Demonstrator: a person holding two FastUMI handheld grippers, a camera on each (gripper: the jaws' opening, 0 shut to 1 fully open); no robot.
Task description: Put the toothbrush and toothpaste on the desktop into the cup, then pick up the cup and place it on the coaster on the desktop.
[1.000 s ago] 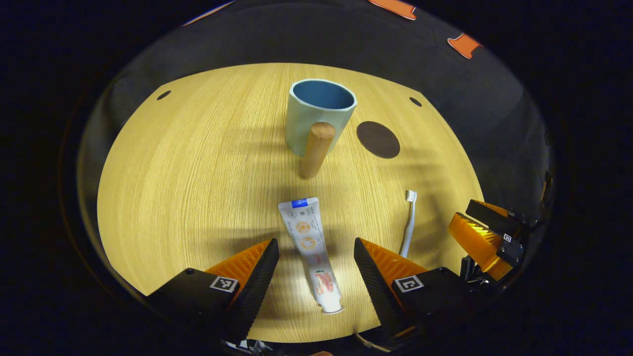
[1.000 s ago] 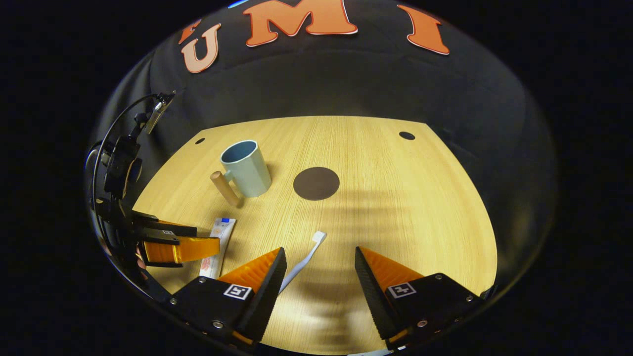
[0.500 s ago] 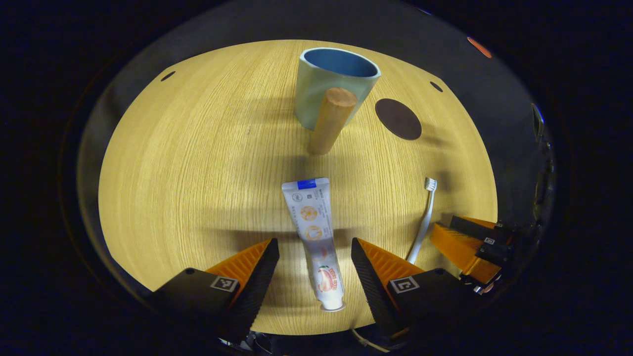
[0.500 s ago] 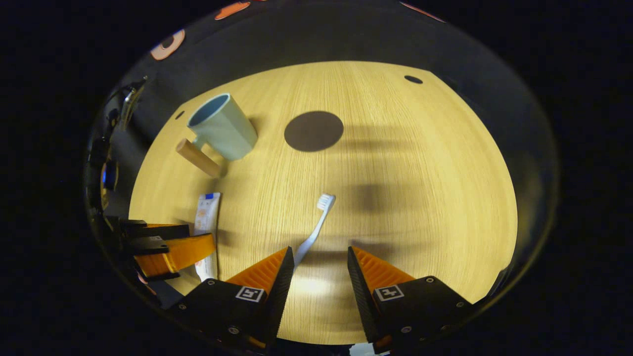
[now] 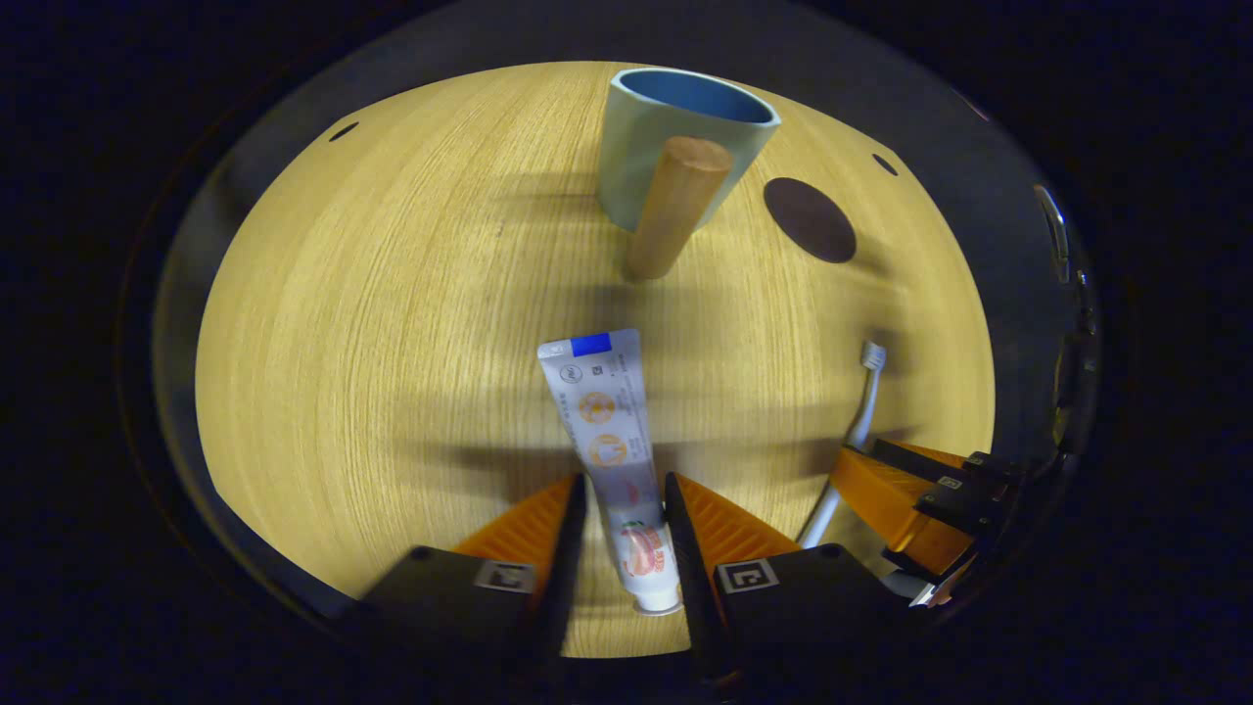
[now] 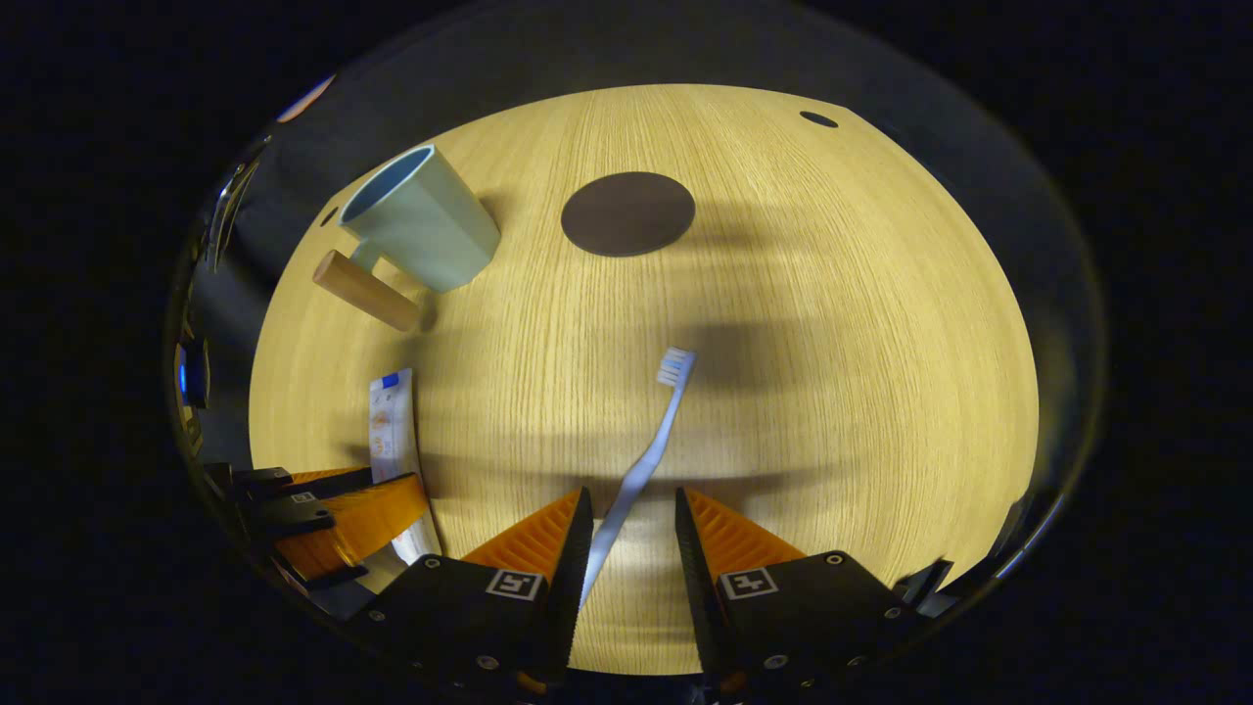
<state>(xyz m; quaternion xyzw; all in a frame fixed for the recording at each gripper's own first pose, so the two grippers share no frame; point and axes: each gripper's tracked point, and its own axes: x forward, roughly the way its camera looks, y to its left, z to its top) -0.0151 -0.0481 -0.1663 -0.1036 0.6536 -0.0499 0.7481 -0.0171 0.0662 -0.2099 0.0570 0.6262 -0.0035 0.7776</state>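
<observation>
1. Two grasps are set up at the near edge. The left gripper (image 5: pixel 621 509) straddles the cap end of the toothpaste (image 5: pixel 609 441); its jaws look narrowed to the tube, contact unconfirmed.
2. The right gripper (image 6: pixel 631 514) brackets the toothbrush (image 6: pixel 646 460) handle; jaws are partly closed, a gap visible.
3. Both long axes run near to far, between the jaws.
4. The cup (image 5: pixel 675 137) stands far centre, nearer the left gripper, with the coaster (image 5: pixel 810 206) just to its right.

The left gripper (image 5: pixel 624 529) is low over the desktop, its jaws narrowed to a slim gap. The right gripper (image 6: pixel 631 543) sits just beside it at like height, its jaws likewise drawn close together, fingers pointing forward.
</observation>
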